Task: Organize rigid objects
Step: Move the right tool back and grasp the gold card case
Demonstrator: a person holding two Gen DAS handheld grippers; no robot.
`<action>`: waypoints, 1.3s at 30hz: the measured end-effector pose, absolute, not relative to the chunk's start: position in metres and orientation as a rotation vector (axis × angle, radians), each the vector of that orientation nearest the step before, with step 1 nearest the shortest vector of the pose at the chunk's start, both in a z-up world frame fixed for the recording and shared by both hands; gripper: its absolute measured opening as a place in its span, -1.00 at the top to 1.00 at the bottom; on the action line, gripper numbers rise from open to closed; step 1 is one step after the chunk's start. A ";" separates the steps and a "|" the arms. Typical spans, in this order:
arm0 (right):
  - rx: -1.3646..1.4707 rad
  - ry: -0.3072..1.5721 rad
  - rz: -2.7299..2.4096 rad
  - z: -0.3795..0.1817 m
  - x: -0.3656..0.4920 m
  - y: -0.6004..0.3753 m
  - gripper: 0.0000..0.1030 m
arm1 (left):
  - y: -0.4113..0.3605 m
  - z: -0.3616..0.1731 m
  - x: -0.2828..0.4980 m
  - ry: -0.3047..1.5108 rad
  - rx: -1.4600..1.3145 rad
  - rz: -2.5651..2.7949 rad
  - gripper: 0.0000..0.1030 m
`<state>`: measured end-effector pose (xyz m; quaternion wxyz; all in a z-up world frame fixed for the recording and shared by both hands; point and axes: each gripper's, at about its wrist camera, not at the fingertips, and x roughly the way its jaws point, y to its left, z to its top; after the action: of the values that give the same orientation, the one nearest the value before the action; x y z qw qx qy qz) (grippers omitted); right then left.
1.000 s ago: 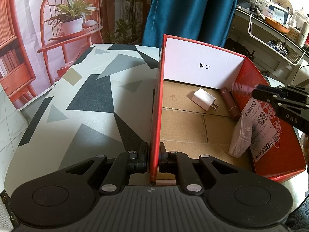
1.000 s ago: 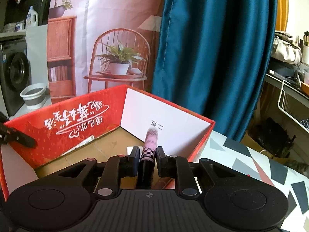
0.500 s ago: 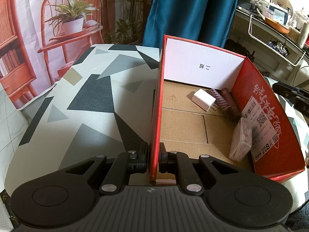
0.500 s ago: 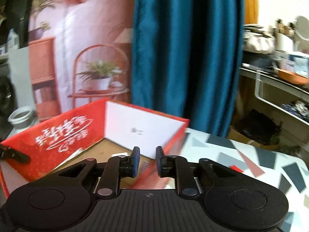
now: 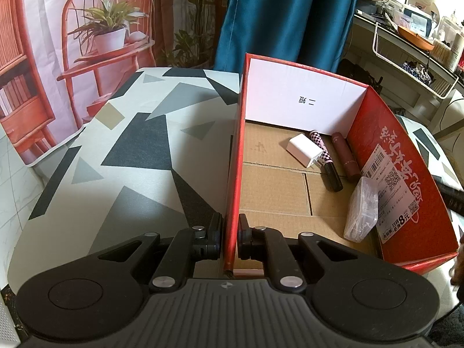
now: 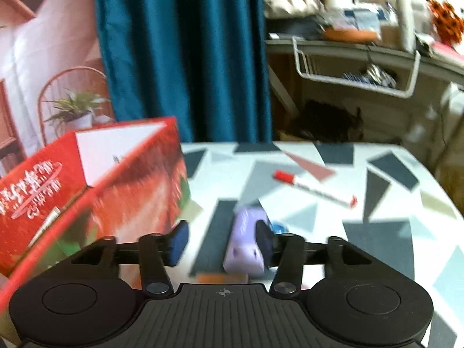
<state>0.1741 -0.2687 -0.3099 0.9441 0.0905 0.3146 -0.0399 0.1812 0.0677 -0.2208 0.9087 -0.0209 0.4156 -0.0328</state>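
Inside one red box (image 5: 406, 174), four items; left gripper (image 5: 230, 232) clamped on its wall, right gripper (image 6: 221, 240) opening, empty.

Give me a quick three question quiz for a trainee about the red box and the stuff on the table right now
1. True or false: the left tongs are clamped on the wall of the red box.
2. Which lies on the table outside the box? A) white charger B) red-capped marker C) checkered tube
3. Fill in: between the opening right tongs lies a ____ object, unpressed.

Key: 1 true; 2 B; 3 purple.
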 end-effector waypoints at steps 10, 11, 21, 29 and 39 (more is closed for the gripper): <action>0.131 0.732 -0.178 -0.346 0.172 -0.243 -0.67 | 0.068 -0.221 0.181 0.856 -0.043 -0.067 0.78; 0.114 0.731 -0.175 -0.347 0.172 -0.240 -0.64 | 0.068 -0.221 0.181 0.856 -0.043 -0.067 0.78; 0.006 0.742 -0.146 -0.358 0.177 -0.221 -0.29 | 0.068 -0.221 0.181 0.856 -0.043 -0.067 0.78; -0.045 0.732 -0.156 -0.362 0.178 -0.216 -0.25 | 0.067 -0.221 0.180 0.856 -0.042 -0.067 0.77; -0.099 0.715 -0.147 -0.362 0.176 -0.208 -0.04 | 0.067 -0.220 0.180 0.856 -0.043 -0.067 0.77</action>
<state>0.1762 -0.2080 -0.3620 0.9329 -0.0486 0.3497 -0.0717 0.1802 0.0671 -0.2203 0.9090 -0.0208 0.4149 -0.0325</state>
